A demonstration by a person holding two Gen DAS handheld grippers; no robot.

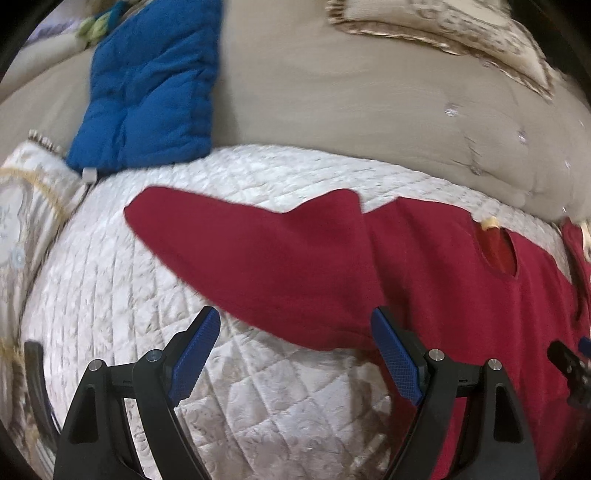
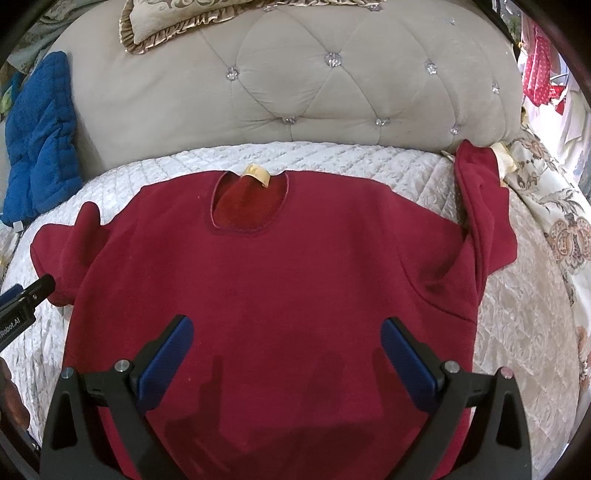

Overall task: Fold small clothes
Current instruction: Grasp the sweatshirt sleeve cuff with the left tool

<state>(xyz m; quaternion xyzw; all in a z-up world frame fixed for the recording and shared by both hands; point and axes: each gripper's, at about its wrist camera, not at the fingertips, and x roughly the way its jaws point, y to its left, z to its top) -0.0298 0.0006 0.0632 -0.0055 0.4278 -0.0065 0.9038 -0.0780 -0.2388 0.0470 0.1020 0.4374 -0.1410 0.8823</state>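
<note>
A dark red sweater (image 2: 266, 280) lies flat, front up, on the white quilted bed cover (image 2: 509, 332), neck opening with a tan label (image 2: 256, 173) toward the headboard. Its left sleeve (image 1: 258, 258) stretches out to the left; the right sleeve (image 2: 484, 206) bends up toward the headboard. My left gripper (image 1: 295, 332) is open and empty, just above the lower edge of the left sleeve. My right gripper (image 2: 288, 339) is open and empty over the sweater's lower body. The left gripper's tip (image 2: 37, 290) shows at the left edge of the right wrist view.
A tufted beige headboard (image 2: 332, 92) stands behind the bed. A blue quilted pad (image 2: 40, 147) leans at the left, also in the left wrist view (image 1: 147, 92). A frilled cushion (image 2: 162, 26) sits on top. A floral bedspread (image 2: 561, 229) hangs at the right.
</note>
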